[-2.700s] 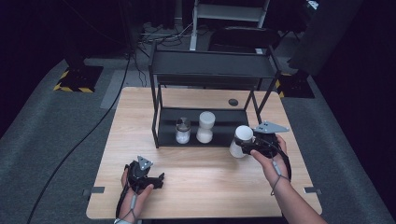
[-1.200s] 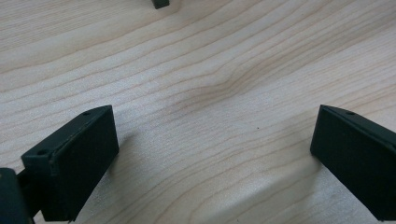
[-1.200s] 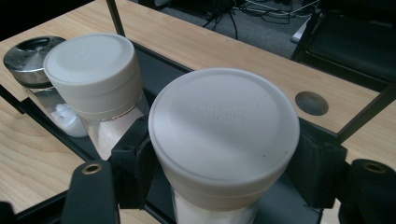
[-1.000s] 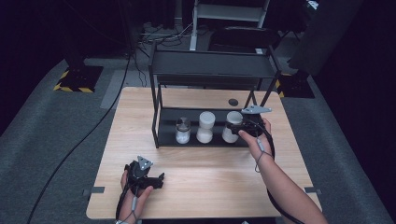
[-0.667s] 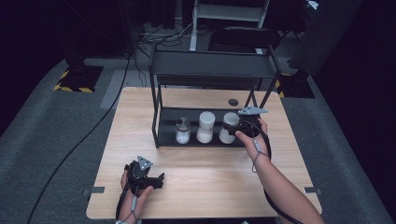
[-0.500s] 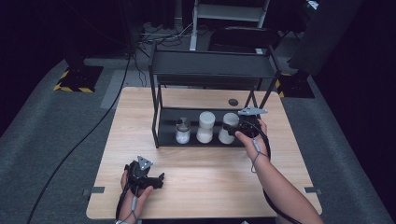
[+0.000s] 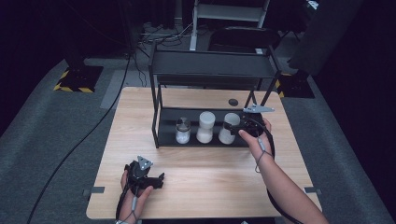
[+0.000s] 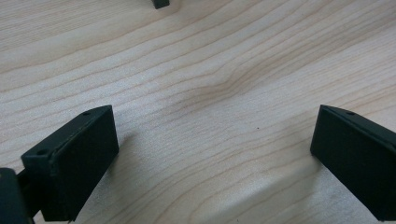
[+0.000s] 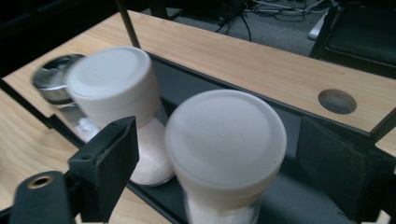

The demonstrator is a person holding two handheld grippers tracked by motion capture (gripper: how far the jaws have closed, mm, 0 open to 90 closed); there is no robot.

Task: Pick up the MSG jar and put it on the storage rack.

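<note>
White-lidded jar (image 9: 226,154) — glass body with white contents, broad flat lid; stands upright on the lower shelf of the black rack (image 7: 212,70), rightmost of three containers in a row.

Right gripper (image 7: 236,128) — held level at the rack's right end, reaching in over the lower shelf. In the right gripper view its two black jaws stand either side of the jar with a gap on each flank; the jaws have just been opening, and the pads no longer press on the jar, which stands between them on its own.

Second white-lidded jar (image 7: 205,127) — upright, just beside the first, at the middle of the row.

Metal-lidded jar (image 7: 182,130) — smaller, clear glass, white contents low inside; left end of the row.

Left gripper (image 7: 156,179) — rests on the wooden table (image 7: 210,182) near its front edge, well apart from the rack. The left gripper view gives its jaws spread wide over bare wood grain, holding nothing.

Round hole (image 7: 233,101) — in the tabletop behind the rack.
</note>
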